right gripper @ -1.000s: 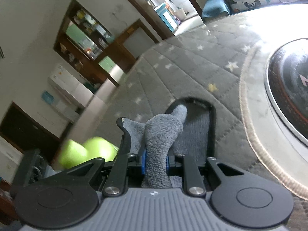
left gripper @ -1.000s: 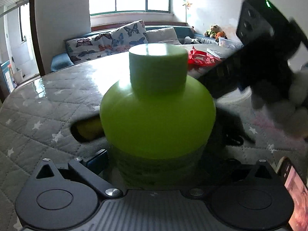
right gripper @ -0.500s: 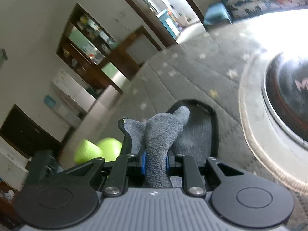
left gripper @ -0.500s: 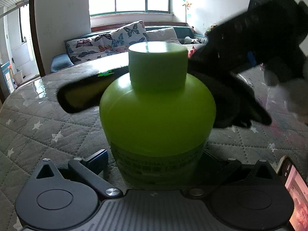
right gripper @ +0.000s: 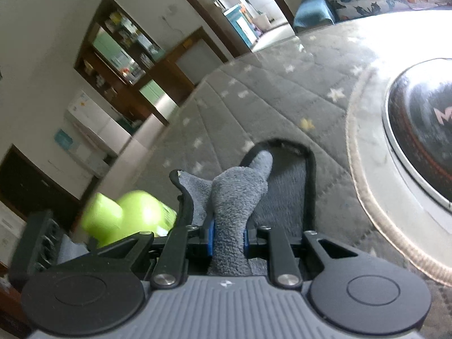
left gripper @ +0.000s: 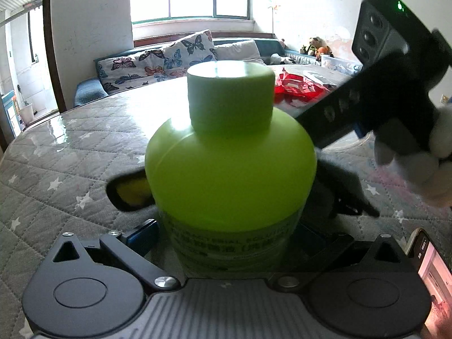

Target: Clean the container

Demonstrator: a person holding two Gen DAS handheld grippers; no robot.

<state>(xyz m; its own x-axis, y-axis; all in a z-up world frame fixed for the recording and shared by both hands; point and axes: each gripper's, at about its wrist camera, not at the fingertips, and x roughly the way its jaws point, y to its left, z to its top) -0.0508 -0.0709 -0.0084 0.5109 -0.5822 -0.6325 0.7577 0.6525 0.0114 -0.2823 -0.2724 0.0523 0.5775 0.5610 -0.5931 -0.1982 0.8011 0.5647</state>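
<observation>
A lime-green container (left gripper: 230, 166) with a round cap fills the left wrist view, upright. My left gripper (left gripper: 230, 243) is shut on its lower body; the fingertips are hidden behind it. My right gripper (right gripper: 227, 237) is shut on a grey cloth (right gripper: 240, 195) with a black border. In the left wrist view the right gripper (left gripper: 375, 96) sits just right of and behind the container, and the cloth (left gripper: 128, 189) hangs behind it, showing on both sides. The container shows blurred at the lower left of the right wrist view (right gripper: 127, 214).
A grey quilted star-pattern table cover (left gripper: 56, 163) lies under everything. A round black-and-white appliance (right gripper: 418, 147) stands to the right. A red bag (left gripper: 296, 90) lies at the back. A phone (left gripper: 429, 268) lies at the right edge.
The right gripper swung up over the container's shoulder with the cloth, then came back down to the right. The cloth now hangs low behind the container again. The container has stayed still.
</observation>
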